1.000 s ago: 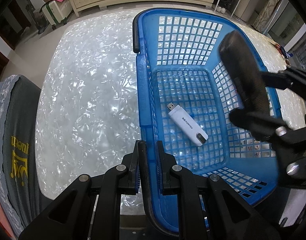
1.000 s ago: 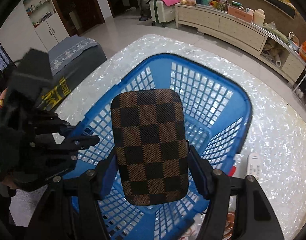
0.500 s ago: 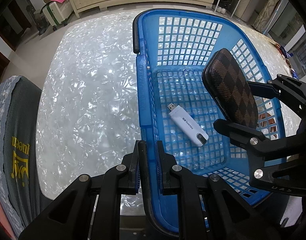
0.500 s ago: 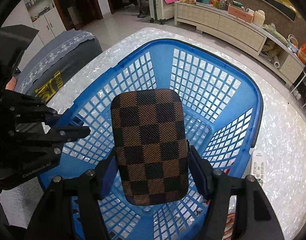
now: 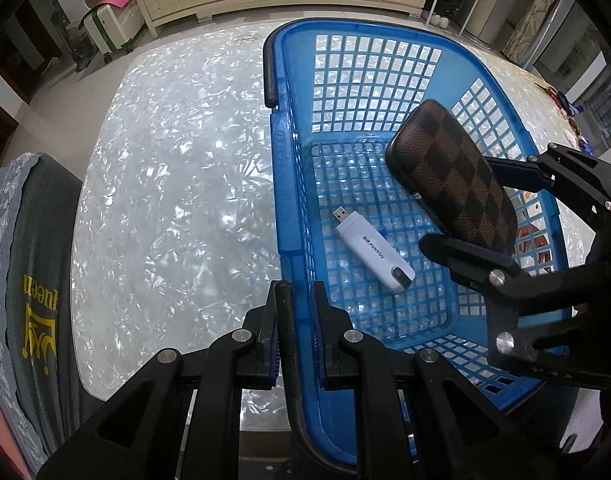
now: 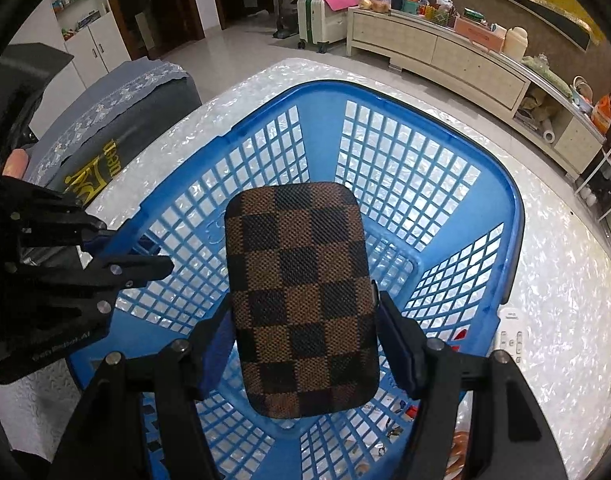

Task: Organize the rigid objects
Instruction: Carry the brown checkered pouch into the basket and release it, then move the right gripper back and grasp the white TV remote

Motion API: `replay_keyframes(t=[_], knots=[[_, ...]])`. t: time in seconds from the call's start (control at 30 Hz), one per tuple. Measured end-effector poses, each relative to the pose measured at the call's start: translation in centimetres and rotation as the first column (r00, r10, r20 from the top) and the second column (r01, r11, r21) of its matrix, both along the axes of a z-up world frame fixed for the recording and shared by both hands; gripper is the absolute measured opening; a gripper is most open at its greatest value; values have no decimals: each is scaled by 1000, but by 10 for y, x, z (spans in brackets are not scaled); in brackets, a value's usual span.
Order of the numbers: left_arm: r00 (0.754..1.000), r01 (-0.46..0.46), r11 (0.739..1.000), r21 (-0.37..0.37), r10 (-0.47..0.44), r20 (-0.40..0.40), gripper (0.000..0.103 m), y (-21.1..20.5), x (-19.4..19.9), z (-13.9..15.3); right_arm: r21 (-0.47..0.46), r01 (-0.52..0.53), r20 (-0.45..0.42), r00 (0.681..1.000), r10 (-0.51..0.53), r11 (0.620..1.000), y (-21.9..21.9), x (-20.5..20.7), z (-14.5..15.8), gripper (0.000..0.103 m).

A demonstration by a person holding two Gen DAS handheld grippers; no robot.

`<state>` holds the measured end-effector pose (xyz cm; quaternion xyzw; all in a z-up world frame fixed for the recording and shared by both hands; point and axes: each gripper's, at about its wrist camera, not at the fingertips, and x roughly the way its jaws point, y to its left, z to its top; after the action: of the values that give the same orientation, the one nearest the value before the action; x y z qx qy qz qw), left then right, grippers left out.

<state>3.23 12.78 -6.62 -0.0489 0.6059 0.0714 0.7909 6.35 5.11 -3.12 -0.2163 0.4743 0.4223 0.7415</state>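
A blue plastic basket [image 5: 279, 160] [image 6: 513, 220] stands on the pearl-white table [image 5: 165, 200]. A white USB dongle [image 5: 373, 254] lies on the basket's floor. My left gripper [image 5: 299, 292] [image 6: 145, 256] is shut on the basket's near rim, by its black handle. My right gripper [image 6: 301, 304] [image 5: 465, 208] hangs inside the basket with a brown-and-black checkered case [image 6: 301, 300] [image 5: 453, 176] between its fingers. Its jaws are opening, but the blue pads [image 6: 393, 336] still lie against the case's sides. The case hovers tilted above the basket floor, to the right of the dongle.
A white remote [image 6: 511, 336] lies on the table just outside the basket's right wall, with small orange items [image 6: 461, 444] near it. A grey covered chair [image 5: 29, 280] stands at the table's left edge. A long sideboard [image 6: 465, 60] lines the far wall.
The right gripper has carried the case down into the basket, closer to the dongle. The case now shows its checkered face in the left wrist view. The left gripper has held still.
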Motion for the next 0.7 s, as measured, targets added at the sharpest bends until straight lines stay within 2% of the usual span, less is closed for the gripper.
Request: replay_keyframes(t=[0.03,0.07,0.13,0.2,0.7], knots=[[1000,-1,1000,1,1,0,15,0,0,0,9,-6,-6,1000,6,1000,0,0,1,80],[1000,0,1000,-2,0,0,15,0,0,0,16,-1,-2,1000,1,1000,-1,0,2,83],[1000,3,1000,3,-3,-1,15,0,0,0,32,11,3,1000,-11,999,-3,2,6,97],[1000,4,1000,3,-4,0,15,0,0,0,45,23,1,1000,-23,999,-6,5,9,103],[1000,0,1000,7,0,-2,15,-2,0,0,60,54,48,997,-57,997,-39,15,35,103]])
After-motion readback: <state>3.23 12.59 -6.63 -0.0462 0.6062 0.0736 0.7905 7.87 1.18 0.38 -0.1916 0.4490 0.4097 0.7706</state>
